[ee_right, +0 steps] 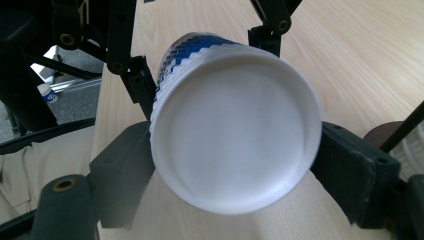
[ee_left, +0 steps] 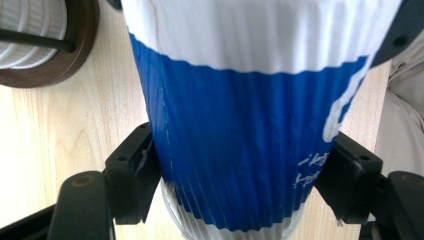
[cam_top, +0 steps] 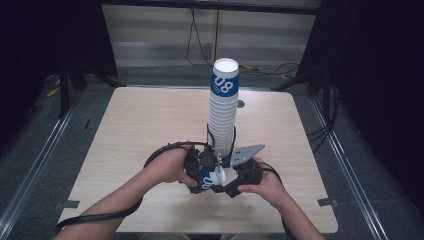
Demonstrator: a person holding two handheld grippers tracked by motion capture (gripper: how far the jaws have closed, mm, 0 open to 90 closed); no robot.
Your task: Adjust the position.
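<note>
Blue-and-white ribbed paper makes up everything in play. In the high view, one tall stack of cups (cam_top: 223, 107) stands inverted in a dark holder near the middle of the desk (cam_top: 135, 130); its top cup shows a white base and large white numerals on a blue band. In front of it, a single paper cup (cam_top: 209, 181) is held low between two hands at the near edge. The left gripper (cam_top: 202, 172) and the right gripper (cam_top: 227, 185) meet around it, both forearms coming in from below.

In the left gripper view, both black jaws are clenched on the cup's (ee_left: 250, 140) blue wall; the holder's brown ring (ee_left: 75, 55) lies upper left.

In the right gripper view, the cup's (ee_right: 235, 130) white base faces the camera between the jaws, which flank it closely; whether they grip it, I cannot tell.
</note>
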